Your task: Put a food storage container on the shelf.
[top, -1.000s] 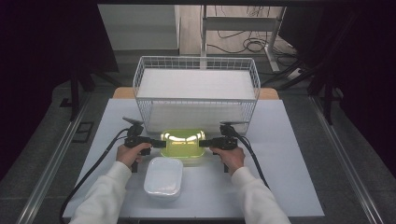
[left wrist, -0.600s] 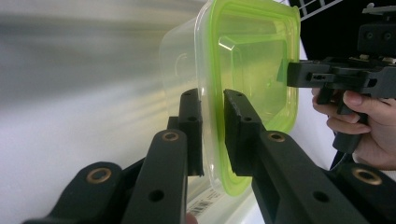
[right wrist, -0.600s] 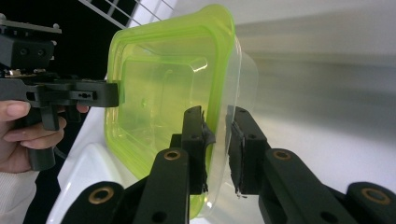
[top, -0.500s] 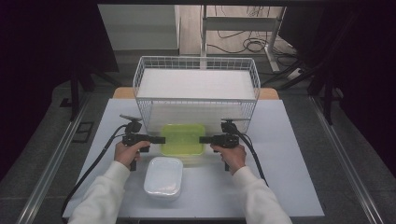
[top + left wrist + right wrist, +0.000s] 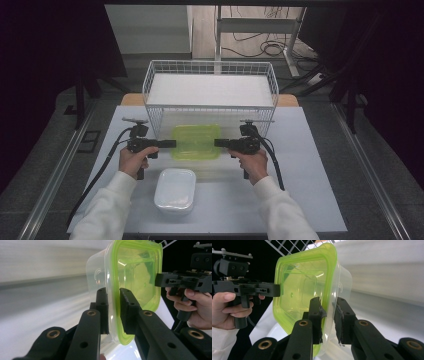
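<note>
A clear tub with a yellow-green lid [image 5: 196,141] hangs above the table in front of the wire basket, gripped from both sides. My left gripper [image 5: 172,144] is shut on its left rim, and my right gripper [image 5: 217,143] is shut on its right rim. In the left gripper view the jaws of the left gripper [image 5: 113,293] pinch the lid edge of the tub [image 5: 132,270], with the right gripper [image 5: 158,280] on the far edge. In the right gripper view the right gripper [image 5: 329,302] clamps the rim of the tub [image 5: 299,290], opposite the left gripper [image 5: 277,290].
A white wire basket [image 5: 209,63] stands just behind the tub on the white table [image 5: 300,165]. A white lidded container [image 5: 175,190] sits near the front edge between the person's sleeves. Cables trail from both grippers toward the front.
Both grippers have risen together with the green-lidded tub, lifting it off the table in front of the basket. The white container has stayed put.
</note>
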